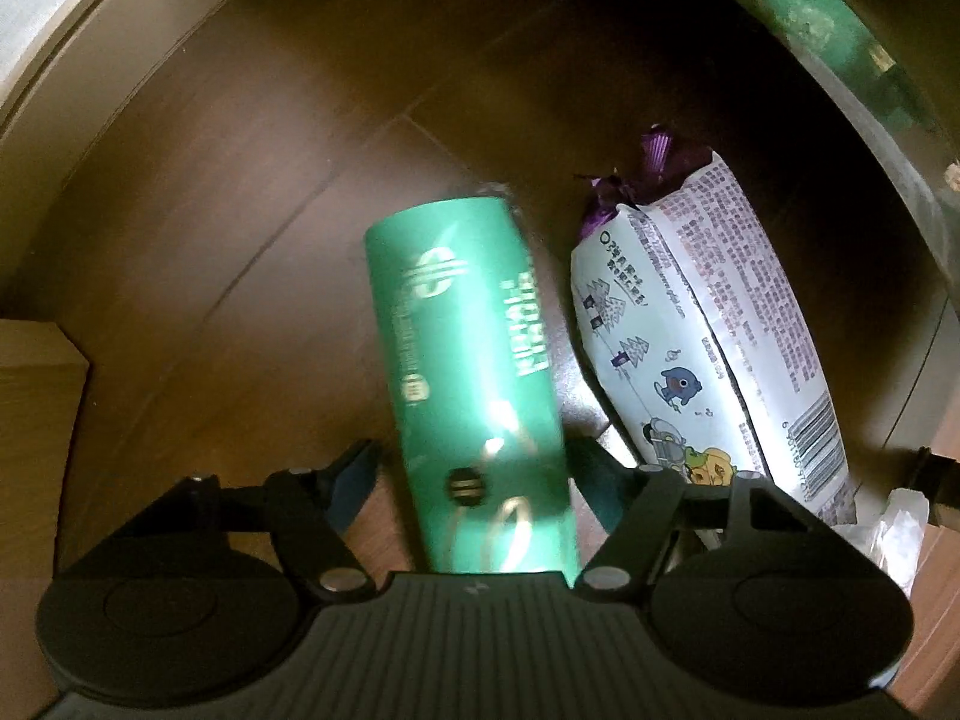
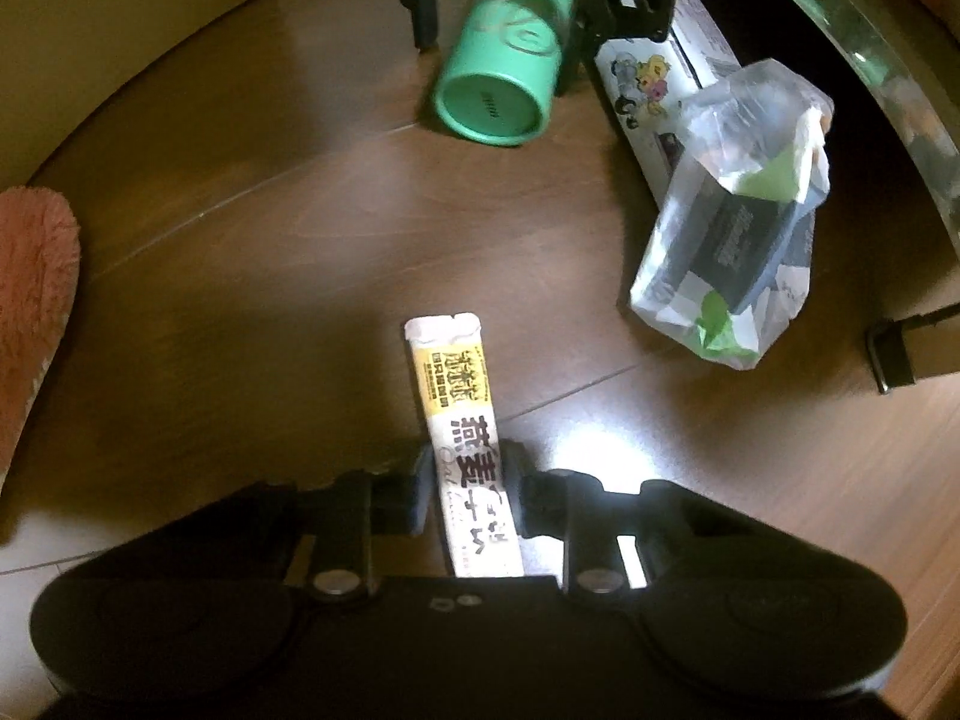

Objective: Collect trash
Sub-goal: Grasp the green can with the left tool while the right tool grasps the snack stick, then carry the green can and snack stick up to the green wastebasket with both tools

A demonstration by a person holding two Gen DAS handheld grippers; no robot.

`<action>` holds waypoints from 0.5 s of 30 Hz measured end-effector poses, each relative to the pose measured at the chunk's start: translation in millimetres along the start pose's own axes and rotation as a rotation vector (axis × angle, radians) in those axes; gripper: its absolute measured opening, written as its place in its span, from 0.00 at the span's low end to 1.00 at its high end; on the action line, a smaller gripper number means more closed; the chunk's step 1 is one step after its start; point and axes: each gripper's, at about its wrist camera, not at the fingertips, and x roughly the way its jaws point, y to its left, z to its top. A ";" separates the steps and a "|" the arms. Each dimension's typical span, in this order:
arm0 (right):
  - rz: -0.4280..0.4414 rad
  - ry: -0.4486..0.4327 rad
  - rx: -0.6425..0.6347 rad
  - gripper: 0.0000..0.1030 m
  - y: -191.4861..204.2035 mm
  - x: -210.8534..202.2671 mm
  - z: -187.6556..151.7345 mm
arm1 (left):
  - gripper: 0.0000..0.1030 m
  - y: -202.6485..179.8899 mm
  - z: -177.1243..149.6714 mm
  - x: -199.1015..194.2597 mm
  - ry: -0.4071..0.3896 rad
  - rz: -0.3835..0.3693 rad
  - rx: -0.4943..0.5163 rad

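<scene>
The left gripper (image 1: 474,480) straddles the green tube (image 1: 474,384) mid-frame, jaws spread, beside the white snack bag (image 1: 702,330). The right gripper (image 2: 468,492) clamps an oat sachet (image 2: 462,420) at lower centre; bare floor (image 2: 270,240) lies at left.

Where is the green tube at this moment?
The green tube lies on the wooden floor between the open jaws of the left gripper, with the white snack bag just to its right in the left wrist view.
</scene>
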 end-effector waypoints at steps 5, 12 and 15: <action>0.018 -0.003 0.106 0.19 -11.0 -5.9 0.5 | 0.49 -2.5 -5.6 -10.2 -0.018 0.014 0.047; 0.034 -0.038 0.264 0.19 -32.1 -49.2 -0.4 | 0.49 9.9 -30.1 -44.9 -0.011 0.008 0.069; 0.039 -0.056 0.320 0.19 -40.2 -83.1 0.1 | 0.49 16.9 -42.6 -75.4 -0.004 -0.018 0.073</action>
